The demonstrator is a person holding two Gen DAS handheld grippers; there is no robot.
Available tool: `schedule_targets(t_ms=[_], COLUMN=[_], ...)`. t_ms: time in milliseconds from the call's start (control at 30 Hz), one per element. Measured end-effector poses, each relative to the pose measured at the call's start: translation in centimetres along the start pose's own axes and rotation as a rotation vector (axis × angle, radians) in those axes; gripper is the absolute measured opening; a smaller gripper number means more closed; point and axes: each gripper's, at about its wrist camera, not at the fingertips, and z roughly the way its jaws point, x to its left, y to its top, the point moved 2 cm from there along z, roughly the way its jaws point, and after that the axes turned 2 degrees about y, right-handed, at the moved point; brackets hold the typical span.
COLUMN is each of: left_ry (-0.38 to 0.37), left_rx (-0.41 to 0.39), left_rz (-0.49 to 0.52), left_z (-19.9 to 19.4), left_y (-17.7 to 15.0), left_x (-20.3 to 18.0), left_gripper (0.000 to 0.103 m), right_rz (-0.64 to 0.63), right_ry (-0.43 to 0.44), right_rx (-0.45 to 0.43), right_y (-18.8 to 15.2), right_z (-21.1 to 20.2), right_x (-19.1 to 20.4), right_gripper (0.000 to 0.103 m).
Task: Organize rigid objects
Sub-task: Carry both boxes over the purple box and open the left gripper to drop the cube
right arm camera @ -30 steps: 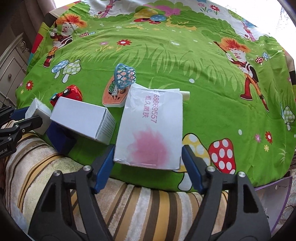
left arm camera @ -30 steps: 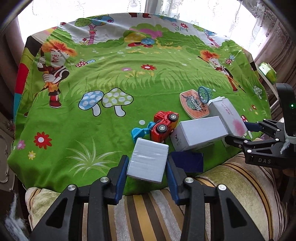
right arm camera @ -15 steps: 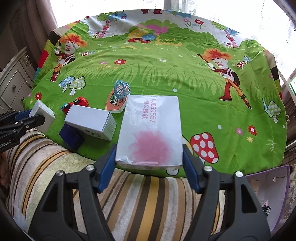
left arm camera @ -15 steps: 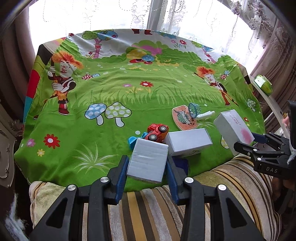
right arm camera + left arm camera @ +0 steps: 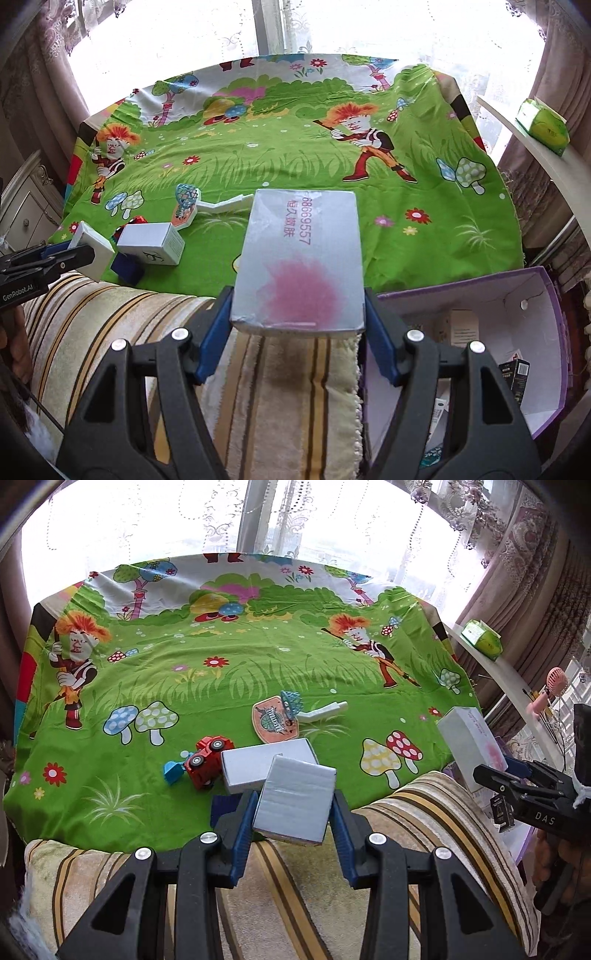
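My left gripper [image 5: 293,812] is shut on a small grey-white box [image 5: 295,801], held over the near edge of the green cartoon cloth [image 5: 221,672]. My right gripper [image 5: 297,332] is shut on a larger white box with a pink smudge [image 5: 299,258], lifted above the striped cushion [image 5: 280,398]. On the cloth lie another white box [image 5: 258,762], a red toy truck [image 5: 205,762], a dark blue box [image 5: 127,269] and a toy basketball hoop [image 5: 277,720]. Each gripper shows in the other's view, the right gripper [image 5: 495,771] and the left gripper [image 5: 79,251].
An open purple-rimmed box [image 5: 532,295] holding several small packages sits at the right, beside the cushion. A white shelf [image 5: 535,147] carries a green tissue pack [image 5: 543,125]. A pink fan [image 5: 554,686] stands at the right. Window and curtains lie behind the table.
Both grippers have risen and pulled back from the cloth with their boxes. The right one has swung right, bringing the purple box into view.
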Motion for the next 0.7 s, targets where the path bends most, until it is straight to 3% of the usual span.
schedule_targets(t_ms=[400, 700], left_ry=[-0.162, -0.265], left_rx=[0.029, 0.078], left_rz=[0.148, 0.276], left_z=[1.3, 2.8], left_y=[0.9, 0.3], left_x=[-10.6, -18.6], left_gripper=[0.04, 0.04], right_rz=[0.194, 0.29], right_ry=[-0.148, -0.232], right_rx=[-0.022, -0.027], right_y=[-3.1, -4.6], right_z=[-3.3, -4.3], right_x=[-11.9, -18.0], right_gripper=[0.07, 0.07])
